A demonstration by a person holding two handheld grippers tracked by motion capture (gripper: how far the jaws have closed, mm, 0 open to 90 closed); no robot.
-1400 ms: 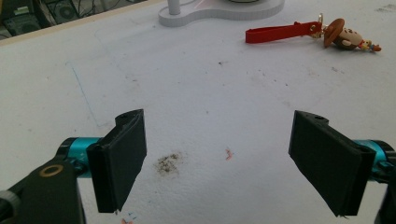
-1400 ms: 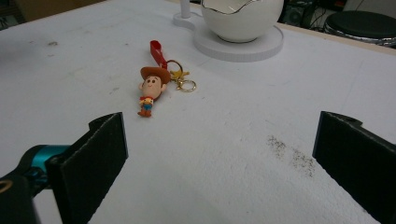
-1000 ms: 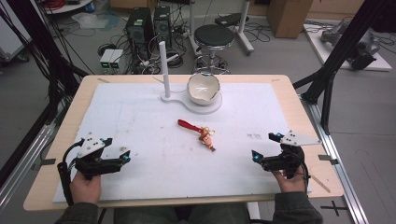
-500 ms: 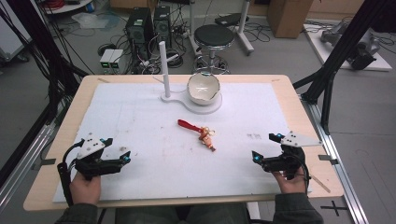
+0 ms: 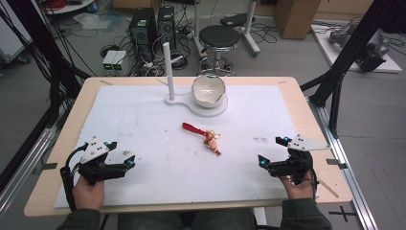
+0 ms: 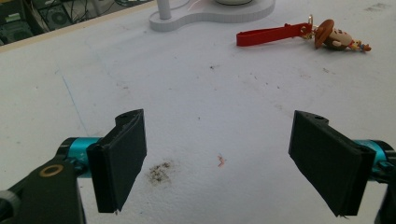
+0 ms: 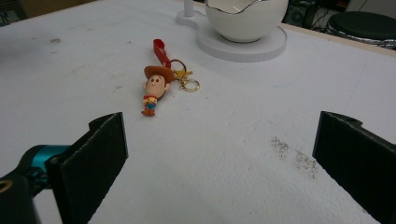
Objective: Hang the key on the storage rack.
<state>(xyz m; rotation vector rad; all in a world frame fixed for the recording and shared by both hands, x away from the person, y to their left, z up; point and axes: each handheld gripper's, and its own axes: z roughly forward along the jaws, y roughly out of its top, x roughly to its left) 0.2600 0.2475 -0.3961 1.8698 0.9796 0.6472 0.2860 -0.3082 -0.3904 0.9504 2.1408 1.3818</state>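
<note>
Keychain (image 5: 206, 136) untouched at centre frame on the surface, both tools wide open and empty.
You're at the start: reach your right tool (image 5: 273, 154) in over the figure; left tool (image 5: 123, 159) waits lower left.

Two black claws, left (image 5: 122, 162) and right (image 5: 270, 154), with teal joints, grey triangular plates, black cables; dark olive sleeves (image 5: 306, 216).

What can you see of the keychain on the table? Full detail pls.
The keychain lies flat on the white mat, mid-table, in front of the bowl stand. It has a red strap, gold rings and clasp, and a small glossy cowboy figure with a brown hat, seemingly plastic. Both grippers, left and right, are open and well clear of it.
</note>
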